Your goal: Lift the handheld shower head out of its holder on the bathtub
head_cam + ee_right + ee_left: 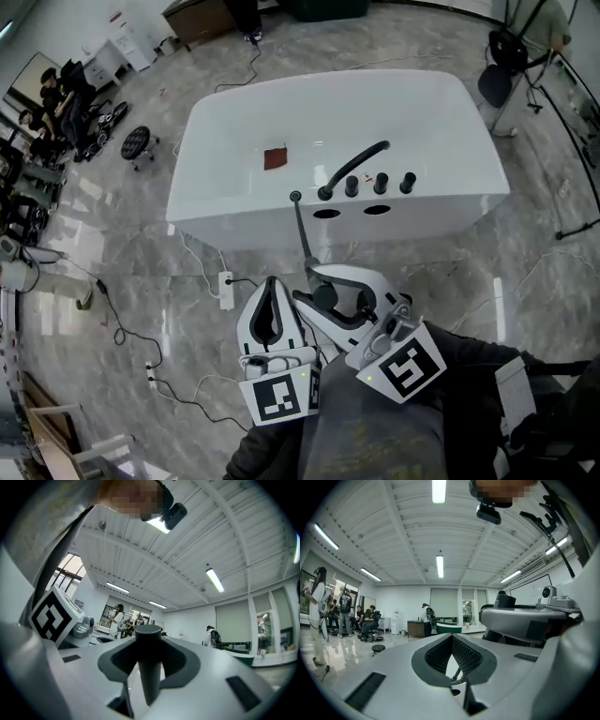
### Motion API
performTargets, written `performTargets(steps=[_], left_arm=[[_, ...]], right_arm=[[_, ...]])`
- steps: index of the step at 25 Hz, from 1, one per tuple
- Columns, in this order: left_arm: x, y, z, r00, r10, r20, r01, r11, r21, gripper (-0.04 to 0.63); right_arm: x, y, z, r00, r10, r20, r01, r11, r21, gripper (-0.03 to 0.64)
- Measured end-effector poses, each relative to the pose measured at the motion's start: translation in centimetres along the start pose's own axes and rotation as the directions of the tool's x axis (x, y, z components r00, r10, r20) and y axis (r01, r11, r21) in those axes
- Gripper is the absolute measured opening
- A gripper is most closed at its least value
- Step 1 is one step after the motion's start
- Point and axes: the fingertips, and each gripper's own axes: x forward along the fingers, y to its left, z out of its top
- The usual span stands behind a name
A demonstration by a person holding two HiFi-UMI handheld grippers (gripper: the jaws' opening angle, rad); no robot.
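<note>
1. The right tool [306, 283] has its two jaws pressed on the dark shower head [301, 225].
2. The shower head is out of the white bathtub [422, 103]. It is in front of the bathtub's near side, and its thin end reaches toward the near edge.
3. The left tool [272, 281] is in front of the bathtub too, just beside the right tool. Its jaw tips are together, with nothing in them.
4. A black tap [354, 164] and three round knobs [381, 183] sit on the bathtub's near edge.
</note>
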Motion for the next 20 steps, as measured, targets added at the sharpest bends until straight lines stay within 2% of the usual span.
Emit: performTargets(steps=[3, 6, 10, 20], left_arm=[[-0.7, -1.4, -0.1, 0.999, -0.033, -0.033, 0.032, 0.999, -0.026, 0.002], [-1.1, -1.6, -0.2, 0.999, -0.044, -0.014, 0.043, 0.999, -0.028, 0.002], [-1.6, -1.7, 0.9, 1.0, -0.006, 0.003, 0.006, 1.0, 0.003, 0.002], [-1.9, -4.9, 2.7, 1.0, -0.011, 0.008, 0.011, 1.0, 0.012, 0.002]], right_arm=[[-1.1, -0.2, 0.2, 0.999, -0.032, -0.033, 0.033, 0.999, 0.007, 0.13], [-1.4, -0.6, -1.5, 0.994, -0.081, -0.067, 0.085, 0.994, 0.064, 0.13], [-1.0, -0.9, -1.8, 0.996, -0.053, -0.074, 0.059, 0.995, 0.078, 0.13], [-2.0, -2.4, -0.2, 0.998, -0.02, -0.066, 0.025, 0.997, 0.079, 0.13]])
